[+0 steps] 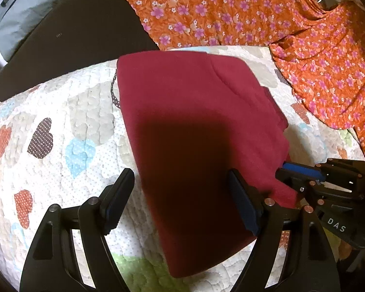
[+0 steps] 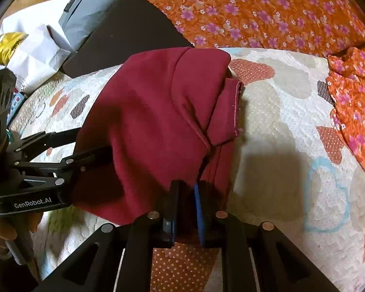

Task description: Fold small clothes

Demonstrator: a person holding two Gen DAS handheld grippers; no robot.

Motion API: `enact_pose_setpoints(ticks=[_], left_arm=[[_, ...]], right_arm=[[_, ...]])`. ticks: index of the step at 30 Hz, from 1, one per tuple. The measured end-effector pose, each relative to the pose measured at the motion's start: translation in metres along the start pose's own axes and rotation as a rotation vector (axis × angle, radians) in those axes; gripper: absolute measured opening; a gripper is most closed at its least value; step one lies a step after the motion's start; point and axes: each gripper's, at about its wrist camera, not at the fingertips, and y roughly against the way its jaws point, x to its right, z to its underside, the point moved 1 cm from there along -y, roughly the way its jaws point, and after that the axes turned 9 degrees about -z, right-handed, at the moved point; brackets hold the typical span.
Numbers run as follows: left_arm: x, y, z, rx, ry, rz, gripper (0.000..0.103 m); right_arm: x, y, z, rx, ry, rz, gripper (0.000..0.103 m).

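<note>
A heart-patterned quilt (image 1: 60, 102) covers the bed, and an orange floral cloth (image 1: 231, 12) lies along its far side and off to the right. A dark flat panel (image 1: 80, 31) rests at the far left. In the middle of the quilt lies the maroon garment (image 1: 182, 112), already folded into a rough rectangle, with a sleeve doubled over at its right.

The left tongs (image 1: 180, 199) stand wide apart, straddling the garment's near left edge, one pad on the quilt and the other over the cloth, gripping nothing. The right tongs (image 2: 186, 209) are nearly together, pinching the garment's near right corner.

The step in hand looks like releasing and tidying the fold. To do it well, the right tongs should let go only once the layers lie flat and square, lifting straight off so the corner is not dragged.

The quilt is bare to the left and right of the garment, giving room; the floral cloth crowds the far side.
</note>
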Motion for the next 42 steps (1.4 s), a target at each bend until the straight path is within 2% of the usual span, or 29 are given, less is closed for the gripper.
enact_pose_setpoints(ticks=[6,8,10,11,14,21,25,37,42], left_arm=[[-0.008,0.016,-0.008,0.045,0.042,0.043,0.079],[-0.010,0.019,-0.010,0.050,0.050,0.061,0.079],[-0.011,0.019,-0.011,0.045,0.054,0.069,0.079],[-0.011,0.018,-0.012,0.043,0.053,0.065,0.079],[-0.016,0.013,-0.013,0.033,0.066,0.048,0.079],[-0.025,0.005,-0.016,0.018,0.094,0.030,0.079],[-0.027,0.004,-0.016,0.019,0.098,0.032,0.079],[-0.031,0.003,-0.018,0.016,0.112,0.039,0.079],[-0.031,0.002,-0.018,0.014,0.115,0.041,0.079]], right_arm=[[0.003,0.009,-0.001,0.015,-0.045,-0.033,0.013],[0.005,0.016,-0.003,0.035,-0.059,-0.048,0.018],[0.008,0.023,-0.006,0.059,-0.069,-0.036,0.040],[0.009,0.026,-0.008,0.071,-0.077,-0.036,0.042],[0.016,0.034,-0.014,0.110,-0.109,-0.051,0.043],[0.019,0.018,-0.038,0.091,-0.120,-0.029,0.043],[0.023,0.013,-0.045,0.114,-0.148,-0.041,0.048],[0.032,0.005,-0.054,0.103,-0.155,-0.049,0.061],[0.034,0.003,-0.055,0.102,-0.159,-0.062,0.062]])
